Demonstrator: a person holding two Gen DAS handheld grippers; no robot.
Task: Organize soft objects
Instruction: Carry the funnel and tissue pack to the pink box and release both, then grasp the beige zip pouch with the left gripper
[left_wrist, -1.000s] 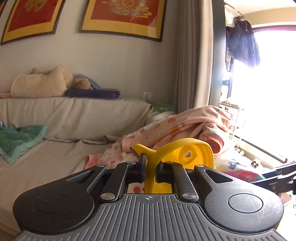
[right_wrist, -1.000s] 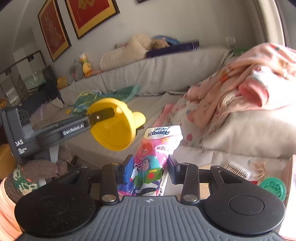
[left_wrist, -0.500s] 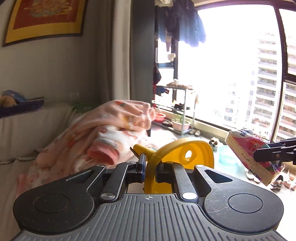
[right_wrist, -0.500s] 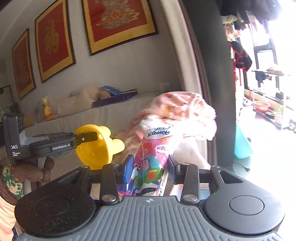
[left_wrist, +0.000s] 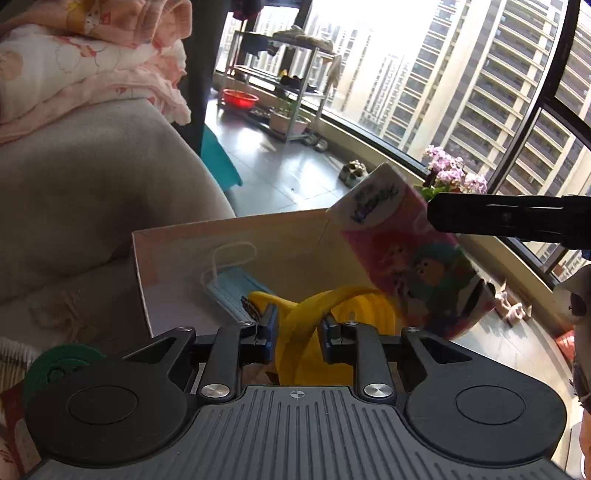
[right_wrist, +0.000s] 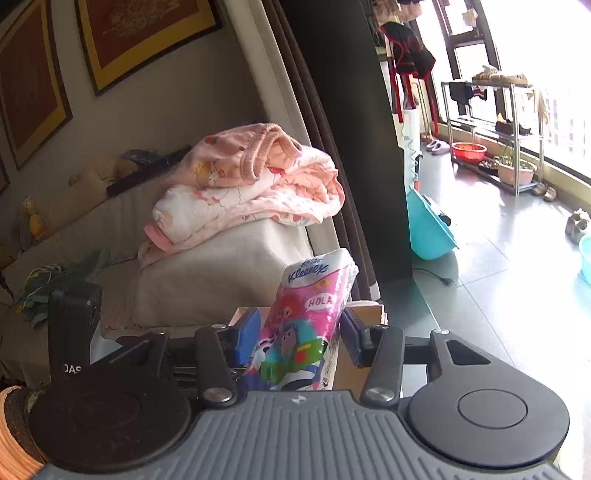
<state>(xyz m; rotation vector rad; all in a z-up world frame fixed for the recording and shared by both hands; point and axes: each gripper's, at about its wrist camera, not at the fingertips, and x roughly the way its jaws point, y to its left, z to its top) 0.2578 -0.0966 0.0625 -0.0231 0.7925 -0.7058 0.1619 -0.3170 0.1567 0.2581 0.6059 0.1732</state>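
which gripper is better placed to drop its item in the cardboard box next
Left. The left gripper holds the yellow toy directly over the open cardboard box; the right's tissue pack hangs at the box's far corner.

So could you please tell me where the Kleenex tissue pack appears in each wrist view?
Left wrist: Kleenex tissue pack right of centre, tilted, above the cardboard box.
Right wrist: bottom centre, upright in the right gripper.
Shared landmark: pink blanket, top left there, left of centre in the right view.
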